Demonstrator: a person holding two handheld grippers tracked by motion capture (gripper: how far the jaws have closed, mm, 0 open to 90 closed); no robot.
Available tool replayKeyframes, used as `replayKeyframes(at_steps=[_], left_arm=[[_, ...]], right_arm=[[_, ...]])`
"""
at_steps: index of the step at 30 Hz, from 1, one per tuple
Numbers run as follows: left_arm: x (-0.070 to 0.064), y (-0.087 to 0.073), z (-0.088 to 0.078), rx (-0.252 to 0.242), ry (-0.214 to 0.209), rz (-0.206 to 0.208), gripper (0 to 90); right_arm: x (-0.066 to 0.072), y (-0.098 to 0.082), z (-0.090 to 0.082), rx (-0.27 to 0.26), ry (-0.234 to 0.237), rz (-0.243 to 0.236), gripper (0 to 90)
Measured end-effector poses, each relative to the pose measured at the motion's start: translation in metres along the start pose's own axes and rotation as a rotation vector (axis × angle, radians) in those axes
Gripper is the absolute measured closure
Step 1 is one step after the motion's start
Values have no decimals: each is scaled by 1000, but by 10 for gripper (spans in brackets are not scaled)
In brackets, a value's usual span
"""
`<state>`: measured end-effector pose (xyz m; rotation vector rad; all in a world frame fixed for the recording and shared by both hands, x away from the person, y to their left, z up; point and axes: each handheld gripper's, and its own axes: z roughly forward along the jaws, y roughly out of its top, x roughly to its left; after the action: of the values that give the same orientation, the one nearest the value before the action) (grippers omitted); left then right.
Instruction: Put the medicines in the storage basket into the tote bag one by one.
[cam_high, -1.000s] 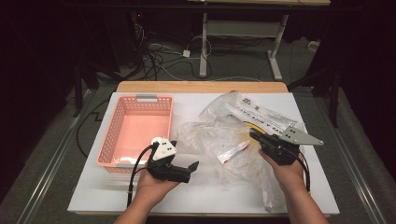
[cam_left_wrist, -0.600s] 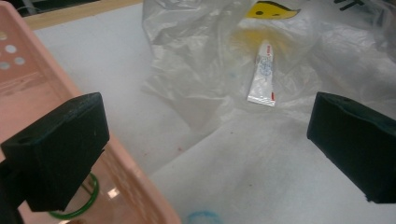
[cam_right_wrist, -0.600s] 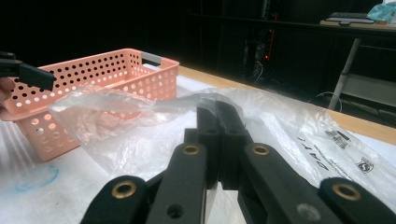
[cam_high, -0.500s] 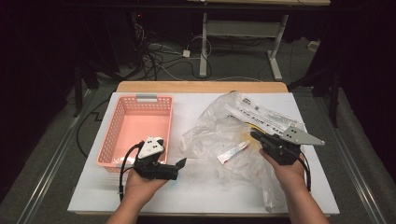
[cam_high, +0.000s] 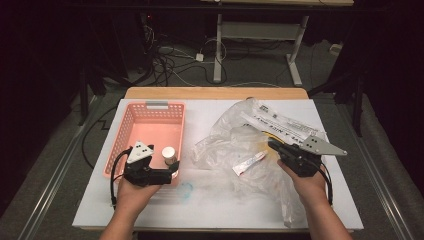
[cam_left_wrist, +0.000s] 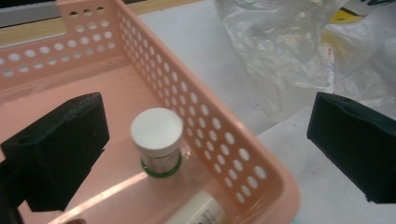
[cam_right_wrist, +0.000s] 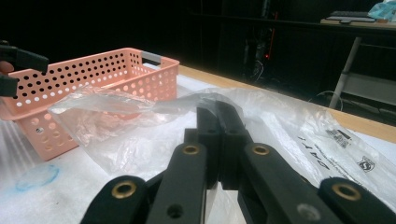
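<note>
Over the pink basket's (cam_high: 150, 132) near right corner, your L gripper (cam_high: 170, 171) has jaws wide open, nothing btwn them; a white-capped jar (cam_left_wrist: 157, 140) stands upright inside, below. Right of the basket, your R gripper (cam_right_wrist: 218, 112) is clamped on the clear plastic bag (cam_high: 235, 145).

In the left gripper view we see a second container (cam_left_wrist: 195, 214) in the basket (cam_left_wrist: 261, 175) at six o'clock, cut off by the bottom edge, and we cannot read its label. The jar (cam_left_wrist: 157, 138) label is too blurred to read. In the high view, the tube (cam_high: 248, 163) lies under the bag (cam_high: 235, 145) film at about four o'clock from the jar; its print is too small to read. In the right gripper view, the bag (cam_right_wrist: 140, 116) veils the basket (cam_right_wrist: 93, 74) wall at ten o'clock, and the left gripper (cam_right_wrist: 16, 70) is cut off at nine.
</note>
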<state>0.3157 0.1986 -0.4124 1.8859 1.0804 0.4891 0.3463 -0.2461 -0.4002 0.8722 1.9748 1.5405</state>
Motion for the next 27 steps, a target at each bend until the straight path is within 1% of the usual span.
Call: replayKeyframes(at_steps=[5,10,13,18,20,23,27], left_arm=[[13,-3,-6,0,40,-25,0],[22,-6,-9,1,54,-50,0],[23,-6,-9,0,52,-59,0],[22,-5,-7,-11,51,-58,0],[21,-4,-6,-15,48,-53,0],[20,-2,-3,-10,33,-44,0],[18,4,0,-1,25,-33,0]], right_arm=[[0,0,0,-2,1,3,900],[-1,0,0,-6,1,-1,900],[0,0,0,-6,1,1,900],[0,0,0,-3,3,3,900],[0,0,0,0,2,-5,900],[0,0,0,1,2,-4,900],[0,0,0,-5,1,2,900]])
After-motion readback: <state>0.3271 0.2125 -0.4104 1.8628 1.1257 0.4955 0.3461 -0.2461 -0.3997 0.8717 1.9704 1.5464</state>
